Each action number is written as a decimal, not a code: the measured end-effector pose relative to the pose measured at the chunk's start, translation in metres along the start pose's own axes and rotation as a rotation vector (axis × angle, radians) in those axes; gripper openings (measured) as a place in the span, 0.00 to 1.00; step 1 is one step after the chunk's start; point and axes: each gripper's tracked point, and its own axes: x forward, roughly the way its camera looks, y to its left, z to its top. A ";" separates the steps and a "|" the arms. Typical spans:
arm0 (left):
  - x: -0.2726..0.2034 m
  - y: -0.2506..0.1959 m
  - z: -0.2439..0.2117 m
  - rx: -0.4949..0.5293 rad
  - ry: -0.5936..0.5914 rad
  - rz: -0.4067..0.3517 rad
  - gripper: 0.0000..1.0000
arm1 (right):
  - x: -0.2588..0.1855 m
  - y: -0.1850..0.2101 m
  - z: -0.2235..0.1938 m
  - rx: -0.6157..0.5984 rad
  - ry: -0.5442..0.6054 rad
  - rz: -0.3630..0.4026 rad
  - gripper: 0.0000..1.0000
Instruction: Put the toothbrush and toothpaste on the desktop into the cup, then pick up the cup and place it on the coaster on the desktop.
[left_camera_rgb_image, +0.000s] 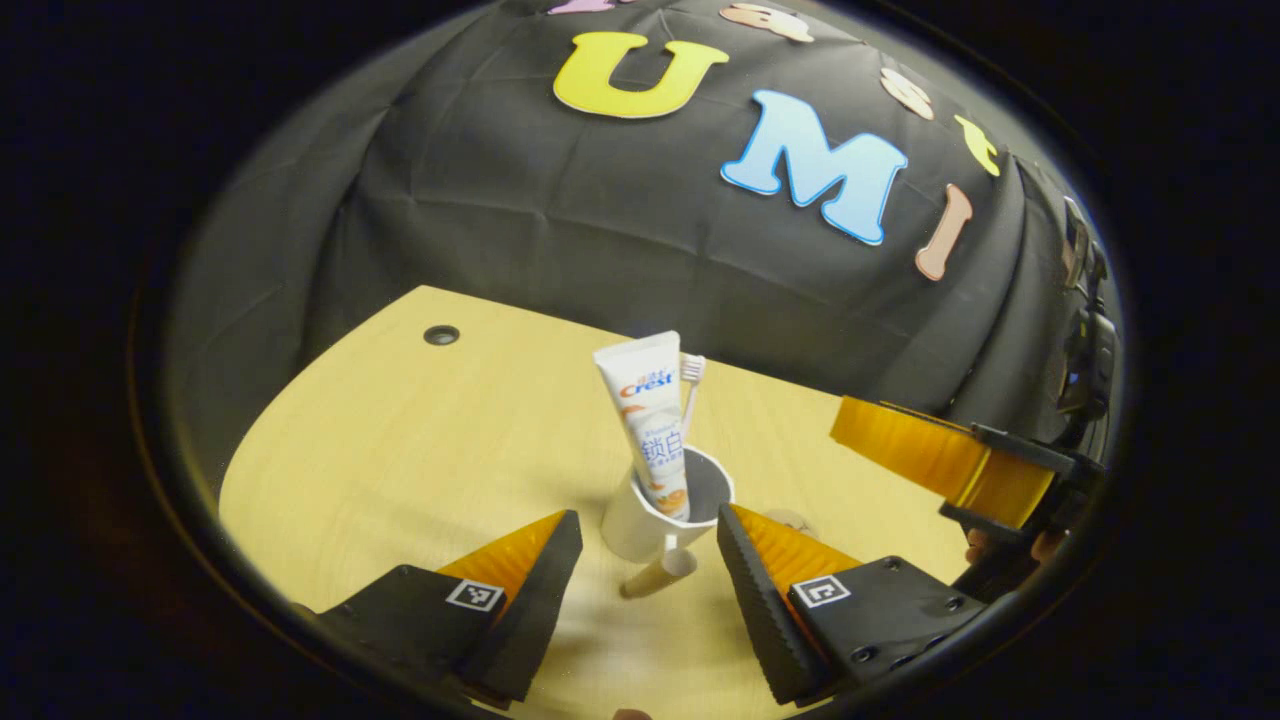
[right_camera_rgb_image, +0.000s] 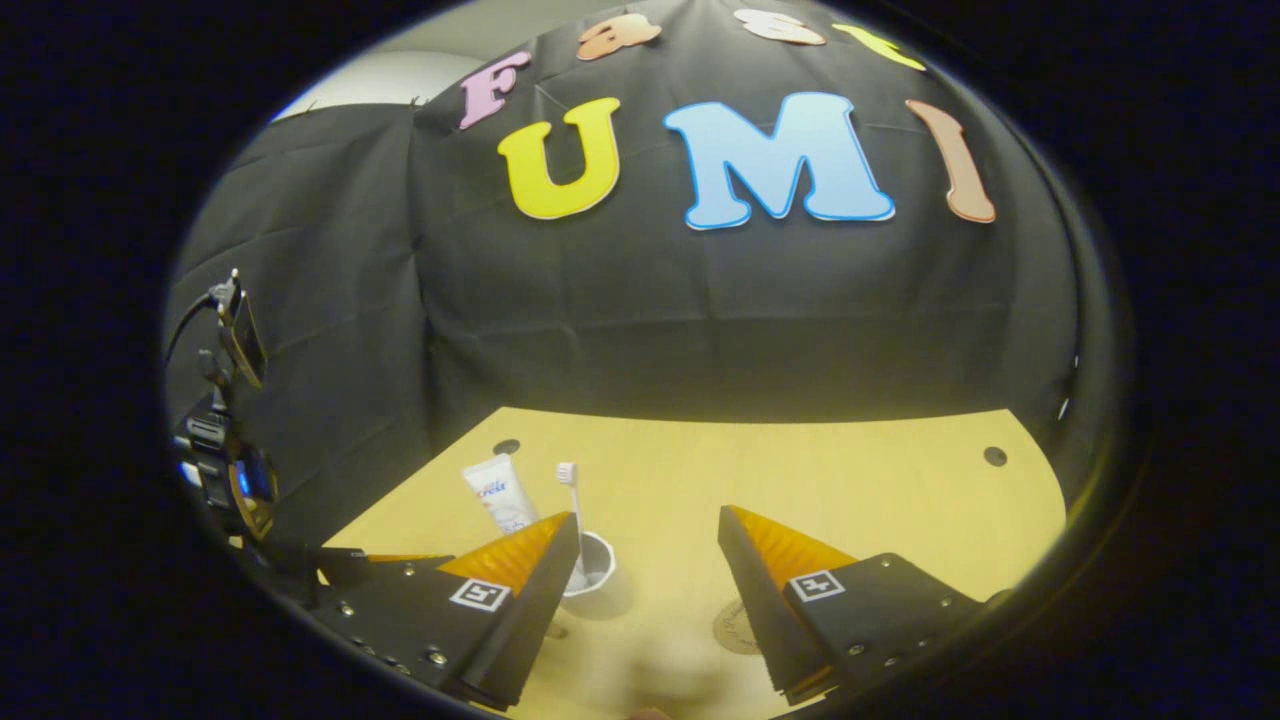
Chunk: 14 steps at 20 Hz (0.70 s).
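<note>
Toothpaste (left_camera_rgb_image: 650, 420) and toothbrush (left_camera_rgb_image: 691, 385) stand in the cup (left_camera_rgb_image: 655, 515) at mid-desk; left gripper (left_camera_rgb_image: 648, 560) wide, straddling it for pickup; right gripper (right_camera_rgb_image: 648, 560) wide, coaster (right_camera_rgb_image: 738, 625) near its fingers

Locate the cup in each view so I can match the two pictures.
Left gripper view: the cup stands just below centre, between the left claw's open fingers, toothpaste and toothbrush upright in it.
Right gripper view: the cup sits low and left of centre, partly behind a finger of the right claw.
Shared landmark: the toothpaste sticking up out of the cup.
</note>
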 end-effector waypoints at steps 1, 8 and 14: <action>0.002 -0.005 -0.003 0.003 0.009 0.000 0.94 | -0.006 -0.007 0.002 0.011 -0.004 -0.008 0.86; 0.019 -0.026 -0.021 0.072 0.097 0.003 0.89 | -0.037 -0.050 -0.001 0.086 -0.007 -0.046 0.86; 0.032 -0.027 -0.040 0.151 0.210 0.007 0.89 | -0.049 -0.079 -0.011 0.148 0.002 -0.082 0.86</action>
